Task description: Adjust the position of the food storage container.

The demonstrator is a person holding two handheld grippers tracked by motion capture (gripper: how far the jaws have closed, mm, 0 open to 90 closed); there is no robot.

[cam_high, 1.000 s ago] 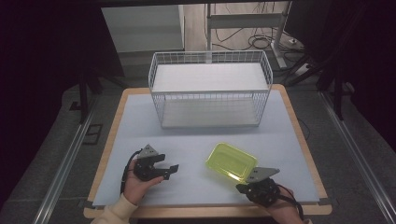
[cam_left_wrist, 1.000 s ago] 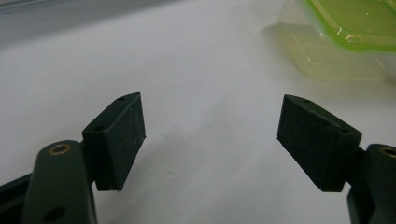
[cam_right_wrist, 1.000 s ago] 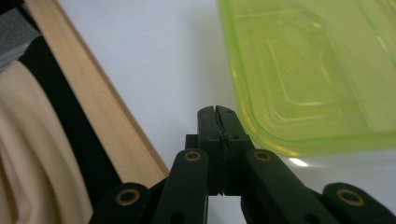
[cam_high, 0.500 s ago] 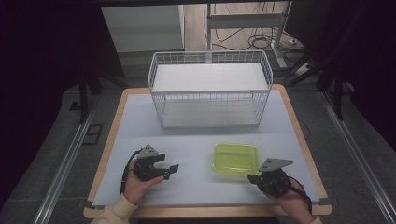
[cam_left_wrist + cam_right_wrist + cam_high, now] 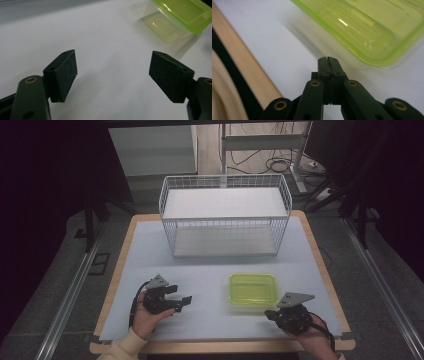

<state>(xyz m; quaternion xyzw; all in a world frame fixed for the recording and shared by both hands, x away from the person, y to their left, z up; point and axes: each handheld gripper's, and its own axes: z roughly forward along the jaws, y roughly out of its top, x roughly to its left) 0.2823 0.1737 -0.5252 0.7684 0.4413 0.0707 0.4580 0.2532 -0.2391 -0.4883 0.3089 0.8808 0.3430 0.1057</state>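
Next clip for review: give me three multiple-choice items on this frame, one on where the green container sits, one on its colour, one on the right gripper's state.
1. Where is the container?
A. in the wire basket
B. on the table in front of the basket
C. on the floor

2. What colour is it?
A. yellow-green
B. red
C. blue

3. How do the right gripper's jaws stand?
A. wide open
B. clamped on the container
C. shut, holding nothing

Key: 1 B, it lies on the table, nearer the person than the wire basket; 2 A, translucent yellow-green; 3 C, pads meet short of the container.
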